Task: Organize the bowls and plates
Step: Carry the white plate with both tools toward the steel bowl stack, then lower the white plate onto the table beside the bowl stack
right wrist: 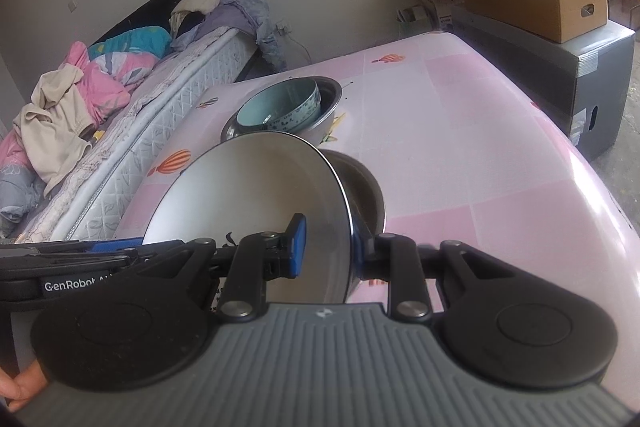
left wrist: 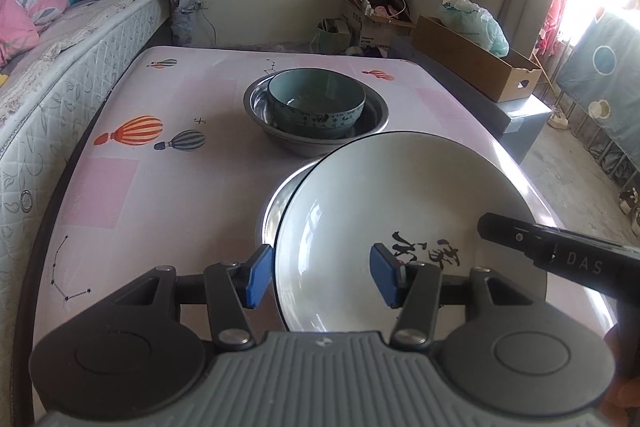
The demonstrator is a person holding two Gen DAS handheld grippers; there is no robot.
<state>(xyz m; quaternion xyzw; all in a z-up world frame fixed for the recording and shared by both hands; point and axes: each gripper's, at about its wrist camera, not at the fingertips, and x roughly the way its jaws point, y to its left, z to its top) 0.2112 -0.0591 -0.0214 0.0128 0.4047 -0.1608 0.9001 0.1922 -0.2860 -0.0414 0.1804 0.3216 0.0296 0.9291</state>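
Plate [left wrist: 380,227]: white, dark-rimmed, black brush characters inside; tilting on edge above the near part of the surface [left wrist: 160,187], right in front of a steel bowl [left wrist: 272,203] that is showing behind its left rim.
Right tool [right wrist: 326,247]: clamping on the plate's rim, one blue pad [right wrist: 298,243] pressing on the inner face, the other finger hiding behind the rim; this one is carrying the plate.
Left tool [left wrist: 322,277]: jaws standing apart, one pad [left wrist: 258,277] outside the plate's left rim, the other over the inner face; neither looks to be pressing, though contact at the rim is hard to rule out.
Far stack: teal bowl [left wrist: 316,103] sitting inside a wider steel basin [left wrist: 372,119], further back on the surface and apart from the plate.
Step in hand: seemingly a plate transfer, with the plate lifted and on its way to a resting place; its destination is not evident.
Next move, as judged: levelling the plate before lowering it, either onto the near steel bowl or onto bare surface; keeping the rim grip firm, since a tilted glazed plate could be slipping in a narrow pinch.
Risk: rim knocking the steel bowl on the way down.
Surroundings: bed [left wrist: 60,67] along the left.
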